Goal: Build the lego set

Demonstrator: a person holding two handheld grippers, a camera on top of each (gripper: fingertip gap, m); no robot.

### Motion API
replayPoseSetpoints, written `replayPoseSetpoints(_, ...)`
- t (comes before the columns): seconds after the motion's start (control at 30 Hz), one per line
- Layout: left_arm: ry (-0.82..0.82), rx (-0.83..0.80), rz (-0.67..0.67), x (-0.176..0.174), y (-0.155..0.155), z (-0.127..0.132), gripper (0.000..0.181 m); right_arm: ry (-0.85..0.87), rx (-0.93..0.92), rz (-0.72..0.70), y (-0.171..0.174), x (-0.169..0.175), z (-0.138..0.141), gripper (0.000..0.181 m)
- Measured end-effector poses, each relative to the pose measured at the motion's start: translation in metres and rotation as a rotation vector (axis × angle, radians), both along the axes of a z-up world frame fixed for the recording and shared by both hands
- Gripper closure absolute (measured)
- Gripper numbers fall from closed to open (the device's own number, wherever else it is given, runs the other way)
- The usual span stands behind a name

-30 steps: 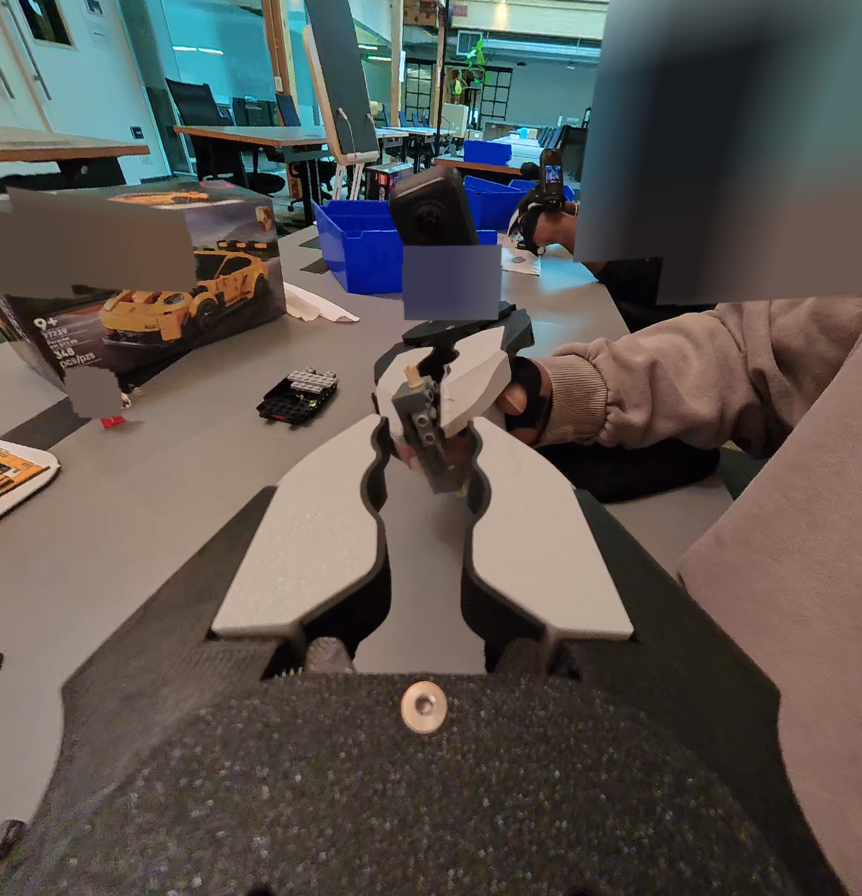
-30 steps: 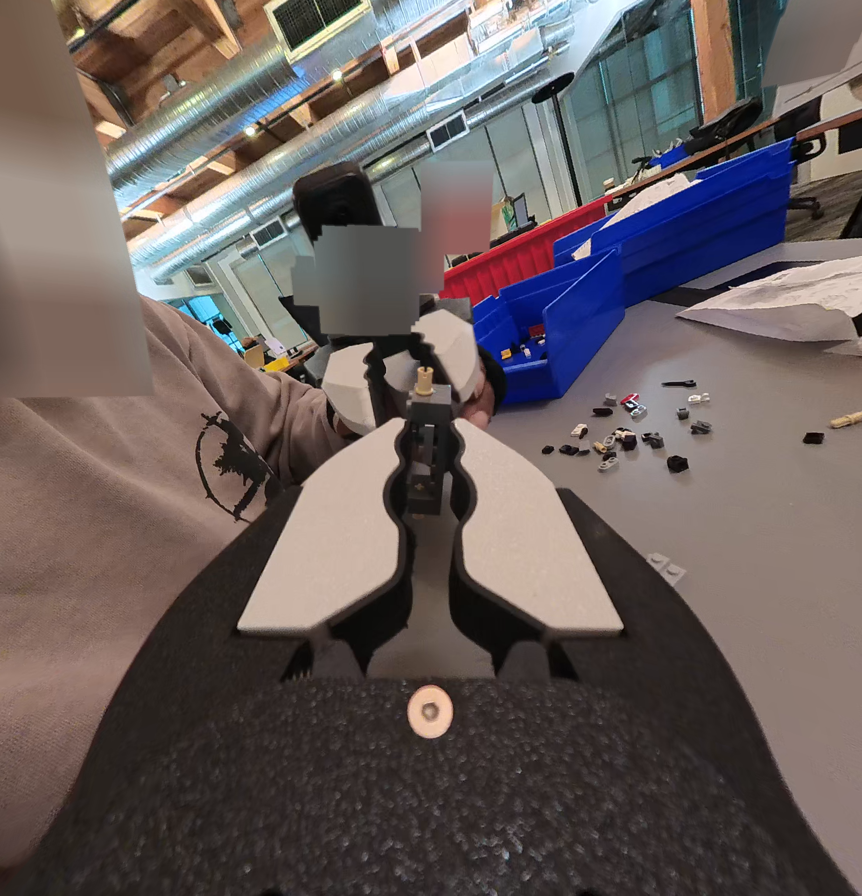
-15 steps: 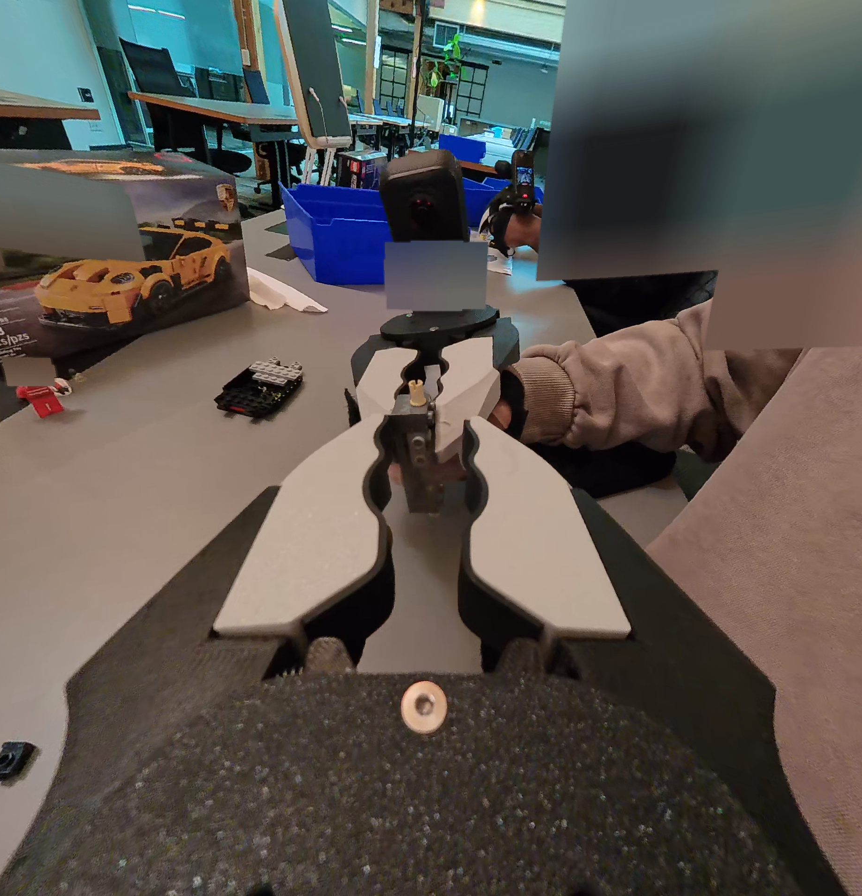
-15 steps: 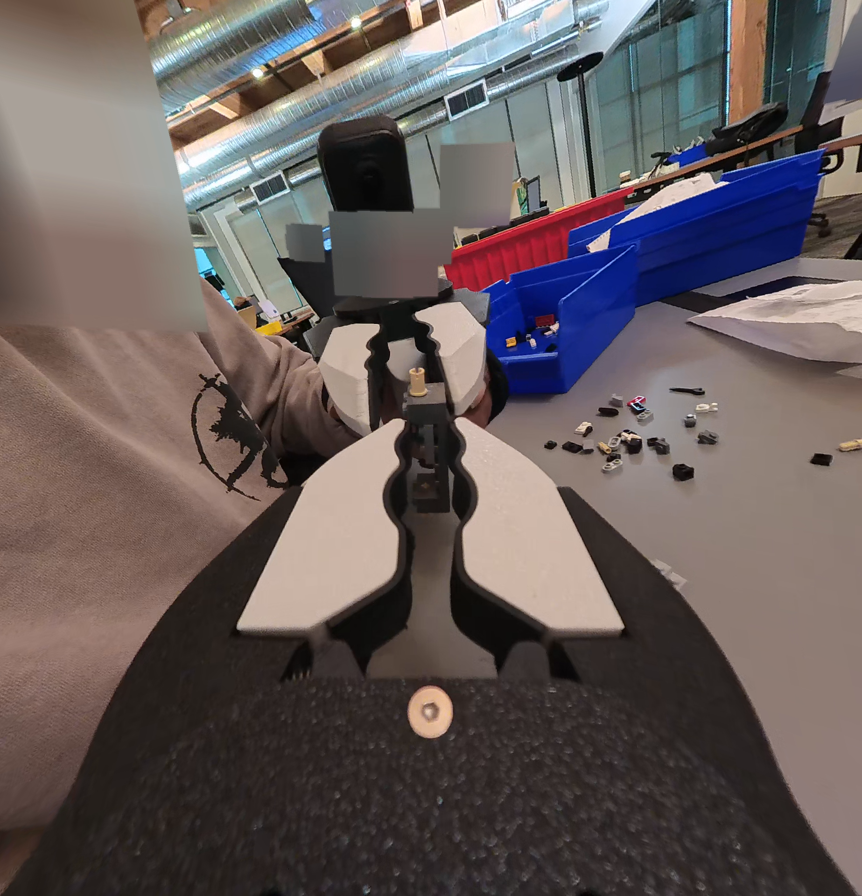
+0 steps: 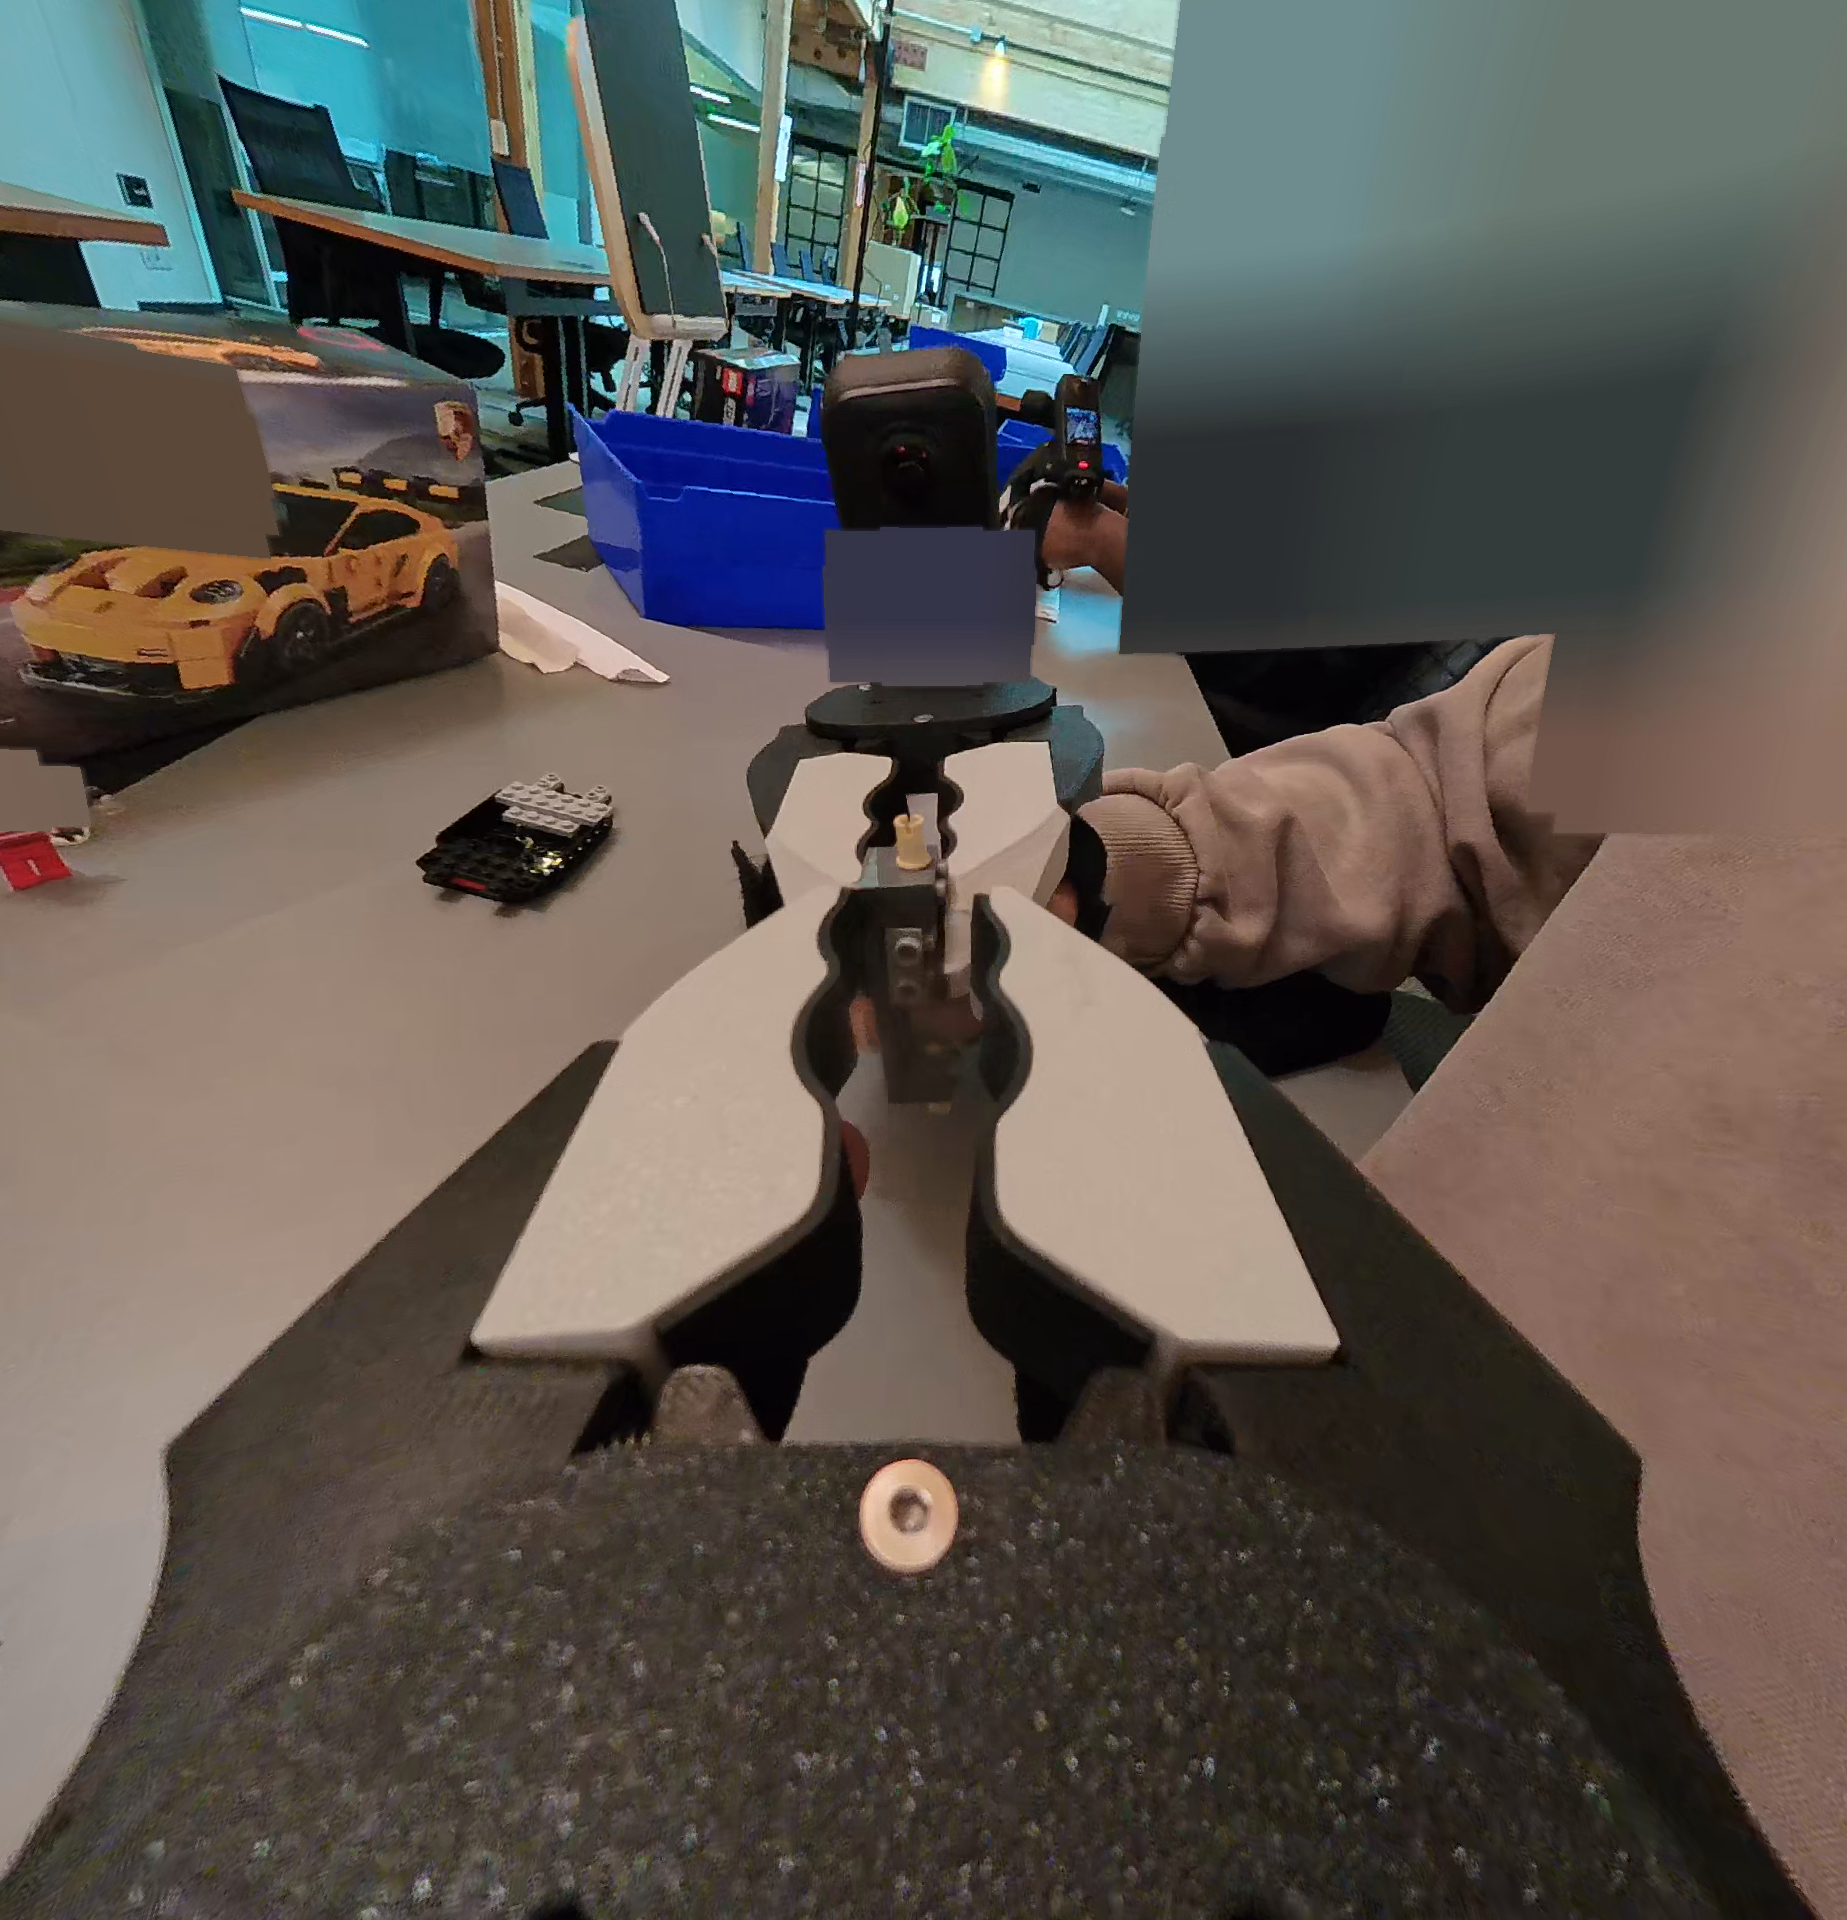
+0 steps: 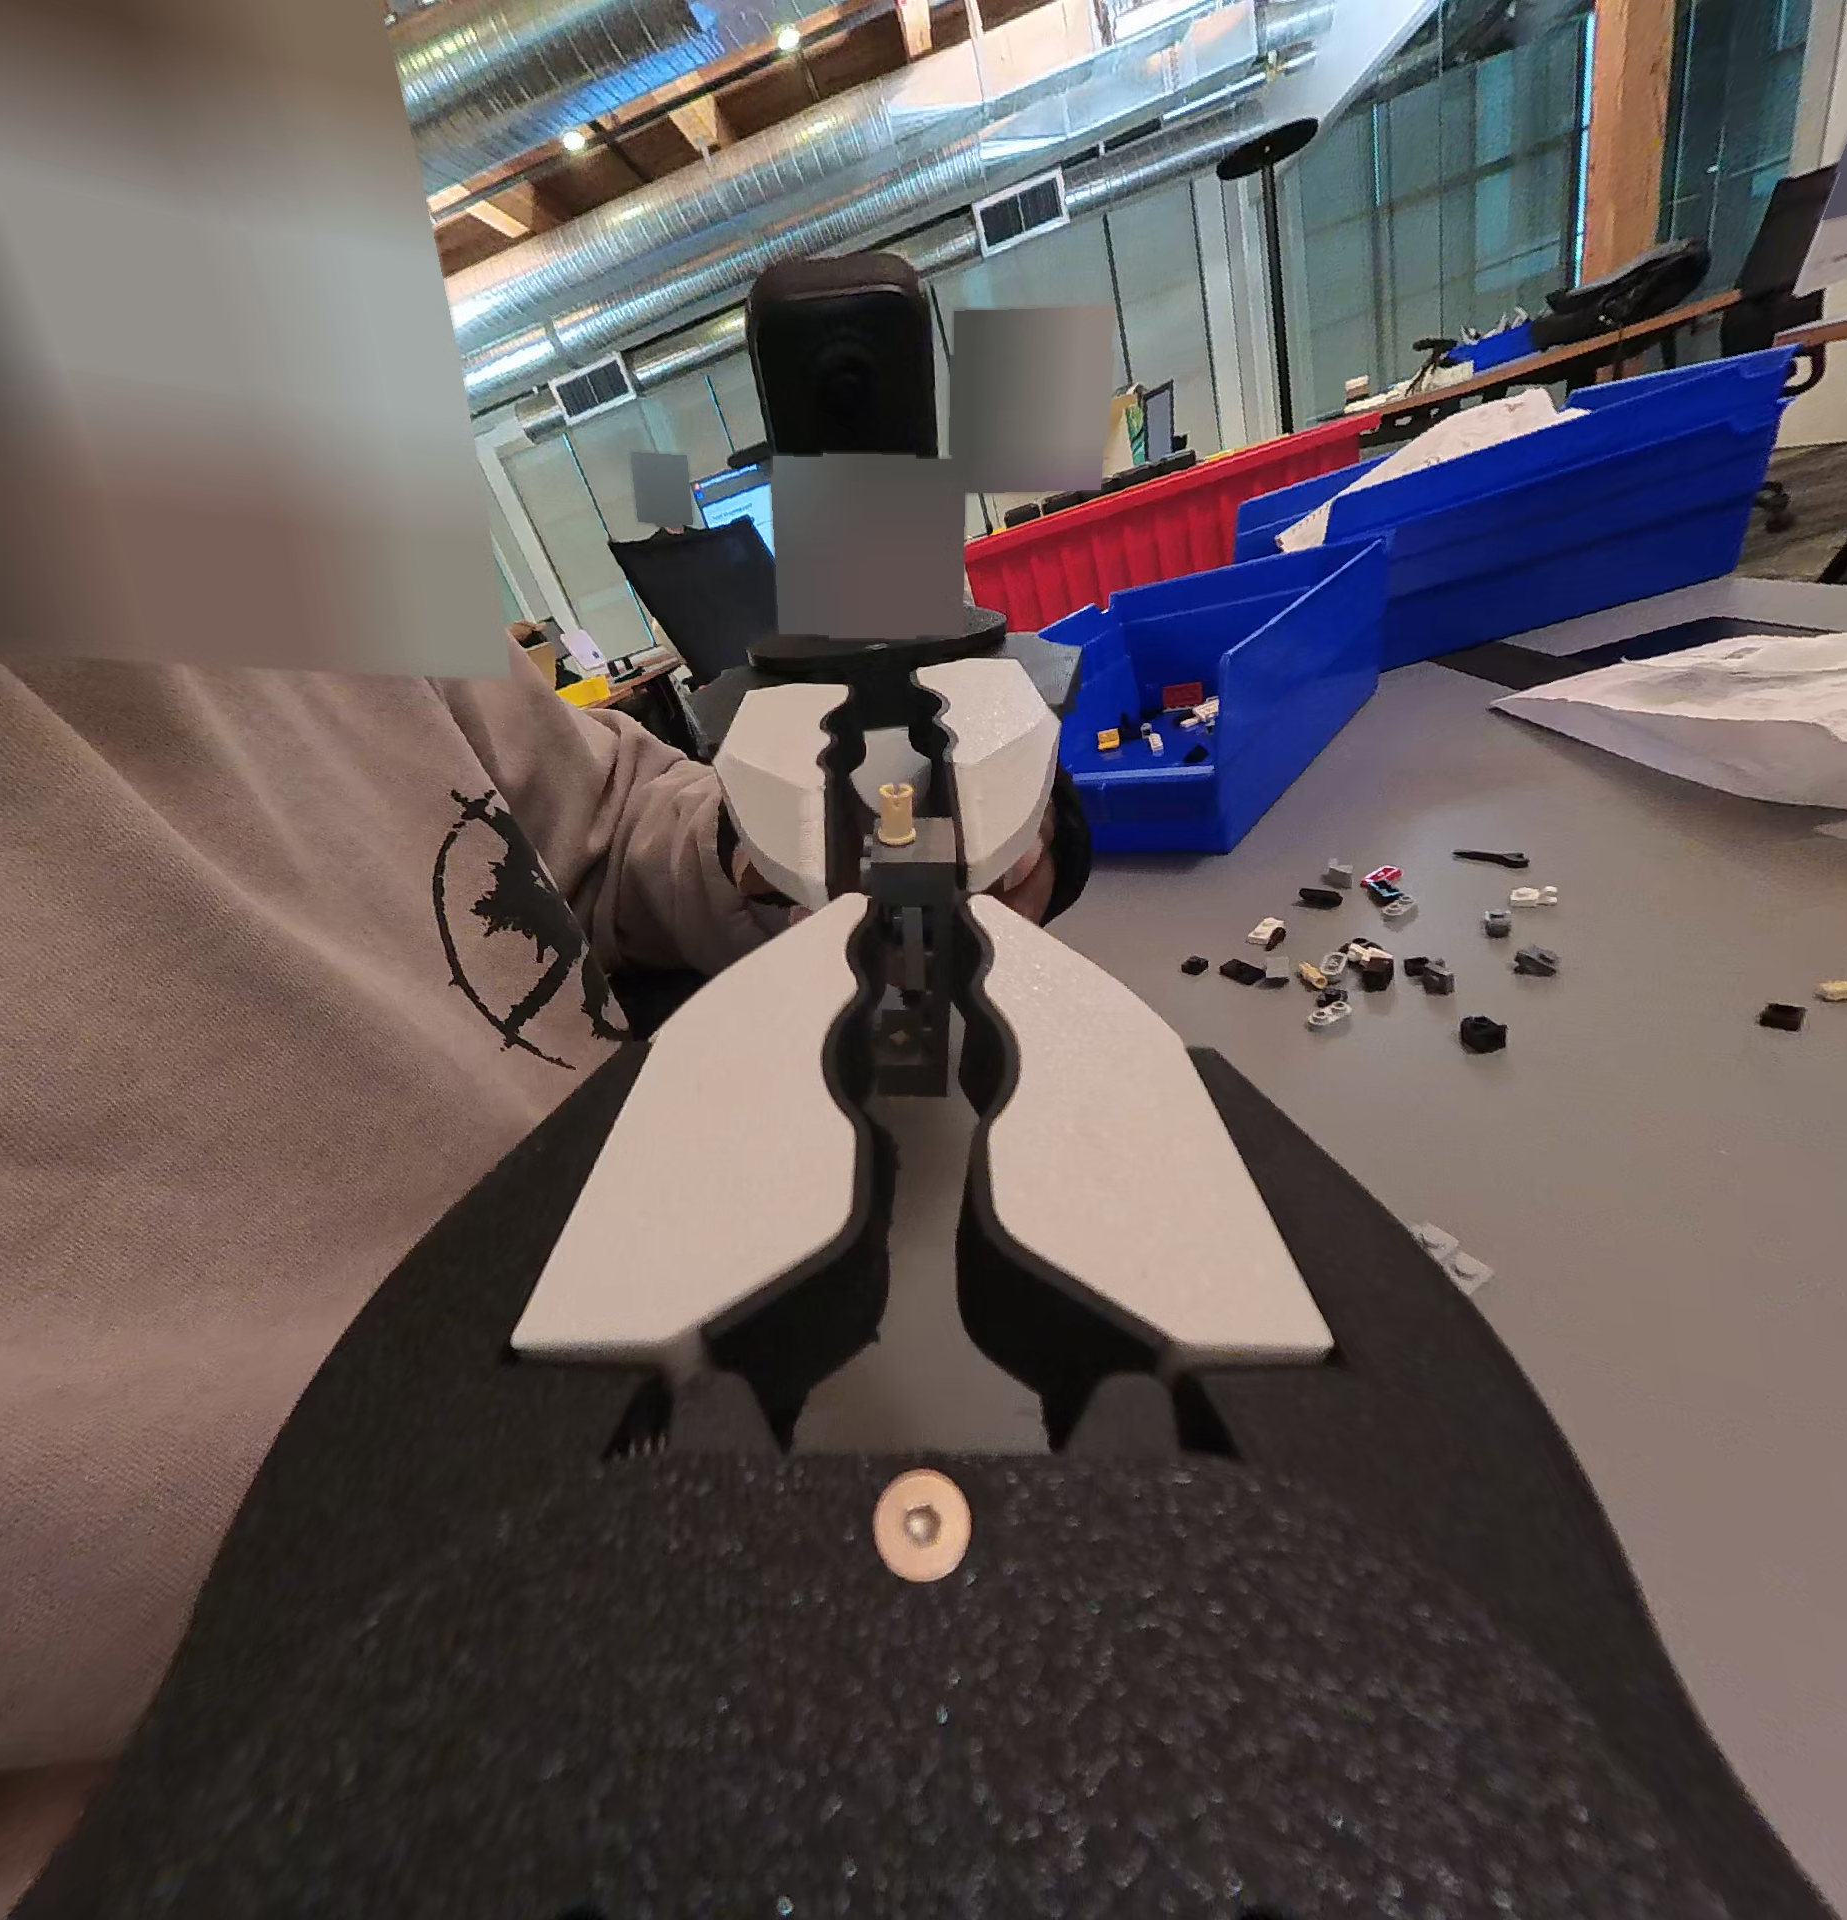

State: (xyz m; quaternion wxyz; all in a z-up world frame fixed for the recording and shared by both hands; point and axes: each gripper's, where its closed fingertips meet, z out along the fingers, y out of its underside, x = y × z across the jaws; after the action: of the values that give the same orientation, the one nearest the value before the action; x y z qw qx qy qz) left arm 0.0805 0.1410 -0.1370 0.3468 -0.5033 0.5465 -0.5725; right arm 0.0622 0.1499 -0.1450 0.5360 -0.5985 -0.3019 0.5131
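A dark grey Lego assembly [image 5: 911, 987] with a tan pin [image 5: 908, 836] on top is held upright above the table, between the two grippers, which face each other. My right gripper [image 6: 911, 914] is shut on it; the assembly [image 6: 908, 997] fills the gap between its tips. My left gripper [image 5: 911, 920] is around the same assembly from the opposite side, with a small gap on each side, so it is open. A partly built black and grey car base [image 5: 519, 842] lies on the table to the left.
The Lego box with a yellow car [image 5: 223, 582] stands at the left, with a blue bin [image 5: 711, 530] behind. Loose small pieces [image 6: 1376, 956] lie on the grey table at the right, near blue bins [image 6: 1231, 717] and a white paper bag [image 6: 1729, 707]. The person's sleeve [image 5: 1314, 842] is close by. The grippers are tip to tip, or close to it.
The assembly has turned from tilted to upright. Both grippers have drawn closer together and level around it; the scene behind has shifted.
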Motion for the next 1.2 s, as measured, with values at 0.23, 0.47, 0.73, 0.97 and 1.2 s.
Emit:
replayPoseSetpoints(0.23,-0.013,0.01,-0.005,0.0,0.0,0.001,0.16,-0.014,0.007,0.0,0.0,0.001,0.0,0.17)
replayPoseSetpoints(0.47,-0.045,-0.028,-0.011,-0.002,0.007,0.003,0.163,0.042,-0.03,0.008,0.002,0.004,0.004,0.17)
replayPoseSetpoints(0.73,-0.031,-0.088,-0.016,-0.003,0.012,0.0,0.166,0.041,-0.035,0.014,0.002,0.003,0.003,0.17)
replayPoseSetpoints(0.97,-0.027,-0.129,-0.042,-0.004,0.006,-0.001,0.171,0.011,-0.015,0.006,-0.001,0.003,0.002,0.17)
replayPoseSetpoints(1.2,-0.018,-0.138,-0.032,-0.003,0.007,-0.004,0.171,-0.029,-0.004,-0.028,0.002,0.004,-0.001,0.17)
